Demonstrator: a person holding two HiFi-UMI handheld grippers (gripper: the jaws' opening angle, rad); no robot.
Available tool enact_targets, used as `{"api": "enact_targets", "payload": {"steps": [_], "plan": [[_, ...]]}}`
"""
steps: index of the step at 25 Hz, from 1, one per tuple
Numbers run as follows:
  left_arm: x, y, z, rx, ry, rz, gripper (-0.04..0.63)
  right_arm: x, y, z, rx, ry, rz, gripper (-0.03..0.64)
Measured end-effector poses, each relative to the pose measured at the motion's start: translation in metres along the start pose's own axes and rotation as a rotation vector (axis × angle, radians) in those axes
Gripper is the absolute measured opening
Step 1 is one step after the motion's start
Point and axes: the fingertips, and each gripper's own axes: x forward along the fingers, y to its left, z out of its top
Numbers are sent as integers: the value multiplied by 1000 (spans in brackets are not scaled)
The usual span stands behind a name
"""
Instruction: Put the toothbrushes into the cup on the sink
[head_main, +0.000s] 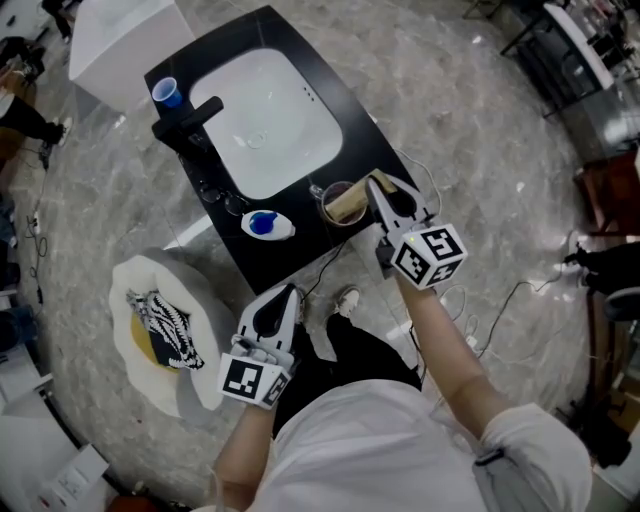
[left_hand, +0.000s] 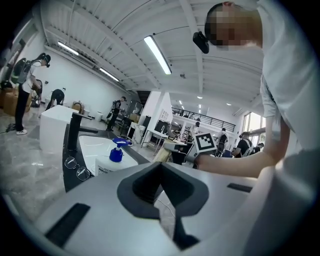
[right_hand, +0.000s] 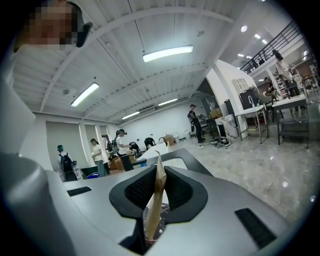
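Note:
A tan paper-wrapped toothbrush (head_main: 350, 207) is pinched between the jaws of my right gripper (head_main: 372, 186), which is shut on it. The wrapped toothbrush stands over a clear cup (head_main: 333, 192) at the near right corner of the black sink counter (head_main: 352, 110). In the right gripper view the tan wrapper (right_hand: 157, 192) runs up between the pads, with the clear cup (right_hand: 153, 226) just beneath. My left gripper (head_main: 283, 296) hangs below the counter's front edge. Its jaws meet with nothing between them (left_hand: 160, 168).
On the counter there are a white basin (head_main: 268, 118), a black faucet (head_main: 190, 122), a blue cup (head_main: 166, 93), glasses (head_main: 216, 192) and a soap bottle with a blue top (head_main: 266, 225). A white round stool holding a patterned cloth (head_main: 160, 328) stands at the left. Cables lie on the floor.

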Motion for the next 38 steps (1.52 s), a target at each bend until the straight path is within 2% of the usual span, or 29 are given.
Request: {"api": "enact_targets", "payload": {"steps": [4,17,28,34,38], "plan": [[5,6,-8,-7,8,1,2,2,-2,-3,47,6,16,64],[11,16,-16,-18,12,27,2,18,-10,-17,14,41,20,64],[14,18,-17,-28,-2,37,2,20,-26,-20,-15,28,-2,66],[15,24,-20,-40,4,38,2,15,-32,-25,10,27,-26,67],[15,24,-14,-26,-6,32,2,15,-34,-31,25,40,-35,107]]}}
